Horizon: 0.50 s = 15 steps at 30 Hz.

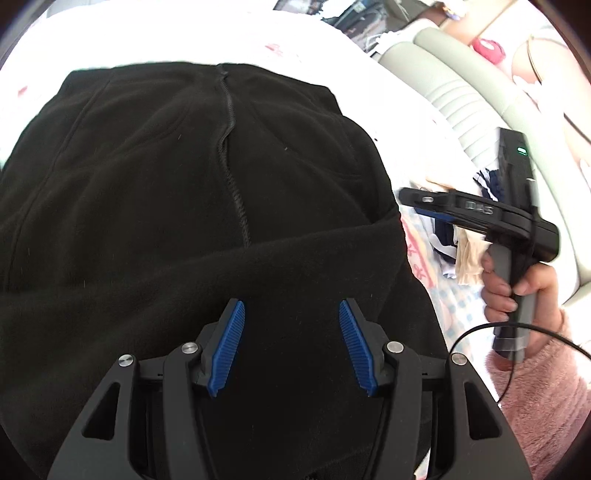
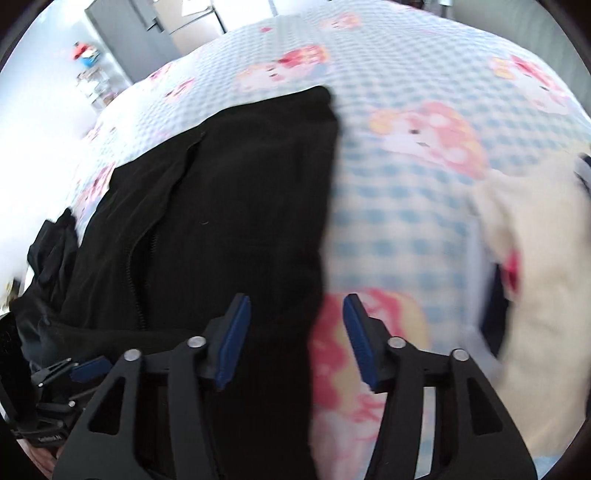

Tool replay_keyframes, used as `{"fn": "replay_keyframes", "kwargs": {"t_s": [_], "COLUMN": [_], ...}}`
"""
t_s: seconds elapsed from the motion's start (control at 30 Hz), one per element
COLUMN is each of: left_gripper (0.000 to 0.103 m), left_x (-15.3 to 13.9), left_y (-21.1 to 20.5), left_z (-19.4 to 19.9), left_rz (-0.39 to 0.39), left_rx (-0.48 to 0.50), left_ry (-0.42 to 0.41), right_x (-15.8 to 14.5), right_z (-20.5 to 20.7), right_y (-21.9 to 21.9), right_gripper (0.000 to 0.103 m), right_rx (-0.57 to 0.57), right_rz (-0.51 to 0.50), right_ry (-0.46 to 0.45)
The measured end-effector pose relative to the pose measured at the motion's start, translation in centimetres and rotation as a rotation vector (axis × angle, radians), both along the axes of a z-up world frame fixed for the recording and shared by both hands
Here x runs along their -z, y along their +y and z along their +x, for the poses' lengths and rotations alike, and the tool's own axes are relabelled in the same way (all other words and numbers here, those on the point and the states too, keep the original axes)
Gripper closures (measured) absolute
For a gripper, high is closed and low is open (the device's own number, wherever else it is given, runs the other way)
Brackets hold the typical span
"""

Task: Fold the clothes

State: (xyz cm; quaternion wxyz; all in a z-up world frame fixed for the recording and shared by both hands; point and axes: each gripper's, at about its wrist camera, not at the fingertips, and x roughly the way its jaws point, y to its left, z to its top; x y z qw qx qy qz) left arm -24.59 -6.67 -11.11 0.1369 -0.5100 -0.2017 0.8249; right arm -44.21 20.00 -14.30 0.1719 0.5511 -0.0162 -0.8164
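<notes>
Hovering both spread, empty grippers, left gripper (image 1: 291,345) and right gripper (image 2: 297,341), over black fleece jacket (image 1: 184,192), likely needing right-edge pinch next.

Black fleece jacket (image 1: 184,184), blue-and-white checked bedsheet (image 2: 406,206) with pink cartoon prints, blue ribbed pads (image 1: 231,343), fuzzy pink sleeve (image 1: 535,387)

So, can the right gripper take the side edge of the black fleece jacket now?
Probably yes: the right gripper stands open over the black fleece jacket's edge, with nothing between them.

Cartoon-print bedsheet (image 2: 424,206) w/ grey cabinet (image 2: 133,33) behind
</notes>
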Motion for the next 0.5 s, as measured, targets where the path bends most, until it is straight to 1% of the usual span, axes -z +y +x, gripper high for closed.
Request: {"fn": "replay_keyframes", "kwargs": {"t_s": [0.03, 0.07, 0.13, 0.17, 0.23, 0.3, 0.4, 0.43, 0.5], "left_gripper": [0.047, 0.047, 0.047, 0.047, 0.047, 0.047, 0.047, 0.047, 0.047], "left_x": [0.3, 0.7, 1.2, 1.3, 0.6, -0.5, -1.4, -1.1, 0.7], "left_y": [-0.2, -0.2, 0.5, 1.0, 1.9, 2.6, 2.8, 2.4, 1.3], "left_z": [0.0, -0.1, -0.8, -1.2, -1.9, -2.2, -2.1, -1.9, -1.9], "left_rz": [0.016, 0.033, 0.012, -0.012, -0.039, -0.065, -0.168, -0.19, -0.195], "left_rx": [-0.012, -0.025, -0.03, -0.021, 0.017, 0.048, 0.058, 0.048, 0.036], "left_ry": [-0.009, -0.017, -0.033, -0.036, -0.019, 0.012, 0.054, 0.051, 0.01], "right_x": [1.0, 2.2, 4.2, 4.1, 3.7, 2.7, 1.7, 1.7, 2.7], "right_z": [-0.3, -0.6, -0.6, -0.3, 0.2, 0.2, -0.8, -1.1, -1.6], "right_y": [-0.8, -1.3, -1.4, -0.8, 0.2, 1.0, 2.5, 3.0, 3.7], "right_gripper": [0.046, 0.05, 0.056, 0.058, 0.058, 0.061, 0.061, 0.061, 0.061], "right_rx": [-0.018, -0.024, -0.016, -0.005, 0.018, 0.037, 0.08, 0.1, 0.137], "right_rz": [0.03, 0.074, 0.15, 0.154, 0.172, 0.237, 0.258, 0.269, 0.265], "right_ry": [-0.029, -0.059, -0.085, -0.069, -0.032, 0.025, 0.056, 0.067, 0.052]}}
